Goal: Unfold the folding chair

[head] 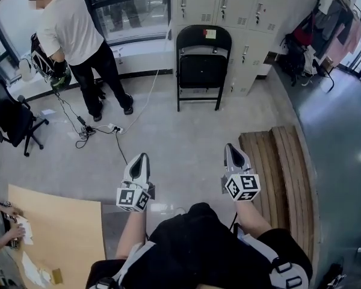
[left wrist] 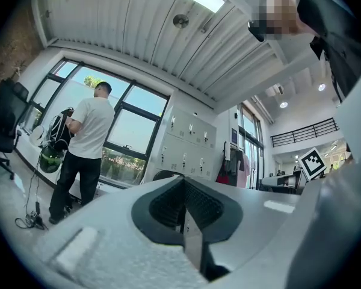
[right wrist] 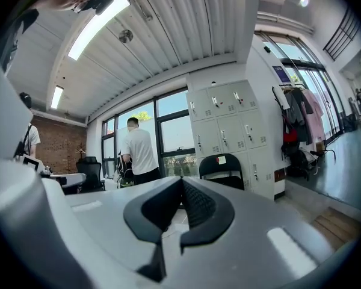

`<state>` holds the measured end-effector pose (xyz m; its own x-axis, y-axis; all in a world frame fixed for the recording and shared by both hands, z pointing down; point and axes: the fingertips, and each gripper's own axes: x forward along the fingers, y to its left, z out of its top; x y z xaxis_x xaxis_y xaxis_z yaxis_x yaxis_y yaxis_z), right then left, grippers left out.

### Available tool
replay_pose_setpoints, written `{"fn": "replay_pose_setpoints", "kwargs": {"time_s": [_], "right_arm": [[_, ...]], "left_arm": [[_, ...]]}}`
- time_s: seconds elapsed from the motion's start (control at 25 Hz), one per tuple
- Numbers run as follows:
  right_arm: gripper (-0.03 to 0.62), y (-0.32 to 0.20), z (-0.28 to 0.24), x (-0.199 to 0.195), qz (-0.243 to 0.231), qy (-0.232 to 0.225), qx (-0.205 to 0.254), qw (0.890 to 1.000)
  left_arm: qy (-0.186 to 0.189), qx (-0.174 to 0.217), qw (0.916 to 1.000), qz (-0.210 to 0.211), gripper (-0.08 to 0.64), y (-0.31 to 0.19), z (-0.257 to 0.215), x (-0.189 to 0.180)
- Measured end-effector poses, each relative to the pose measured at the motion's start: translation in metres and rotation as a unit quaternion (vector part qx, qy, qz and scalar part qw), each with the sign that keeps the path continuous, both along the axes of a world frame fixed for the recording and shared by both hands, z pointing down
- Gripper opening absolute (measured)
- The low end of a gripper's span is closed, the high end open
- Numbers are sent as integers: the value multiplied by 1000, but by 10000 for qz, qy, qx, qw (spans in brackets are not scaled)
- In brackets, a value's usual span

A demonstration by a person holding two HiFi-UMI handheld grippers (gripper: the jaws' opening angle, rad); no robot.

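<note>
Head view: folding chair [head: 203, 65] against lockers [head: 253, 17]; cable [head: 145, 101], wooden slats [head: 277, 161] on grey floor [head: 186, 137]. Left gripper [head: 143, 157] and right gripper [head: 230, 148]: jaws pressed together, empty.

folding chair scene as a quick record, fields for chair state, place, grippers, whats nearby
chair: black folding chair, folded flat, standing upright
place: against the lockers, across the floor from the person holding the grippers
mark: small sticker on the backrest
grippers: left gripper and right gripper, both with jaws together, nothing held, well apart from the chair
nearby: person in white shirt at the window; wooden slats on the floor at right
task: unfolding not yet begun
</note>
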<state>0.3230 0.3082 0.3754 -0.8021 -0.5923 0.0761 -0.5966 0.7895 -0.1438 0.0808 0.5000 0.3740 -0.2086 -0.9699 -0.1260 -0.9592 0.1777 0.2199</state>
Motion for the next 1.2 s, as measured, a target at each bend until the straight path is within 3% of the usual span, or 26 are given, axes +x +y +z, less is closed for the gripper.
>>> {"fn": "replay_pose_setpoints", "kwargs": {"time_s": [0.28,0.52,0.76,1.2], "right_arm": [[3,-48,23,-25,-26,137,-173,9998],[3,-134,31,-53,-87,138,-279,9995],[3,-223,10,-97,-257,-28,-73,9996],[3,-333,12,-113,-206,-123,-222,9995]], "left_arm": [[180,-180,9997,-24,-2,-47,25,-28],[294,-113,9991,-279,-2,-106,28,-53],[199,-130,9988,-424,-2,-177,14,-91],[174,-50,9990,-397,-2,-288,3,-112]]}}
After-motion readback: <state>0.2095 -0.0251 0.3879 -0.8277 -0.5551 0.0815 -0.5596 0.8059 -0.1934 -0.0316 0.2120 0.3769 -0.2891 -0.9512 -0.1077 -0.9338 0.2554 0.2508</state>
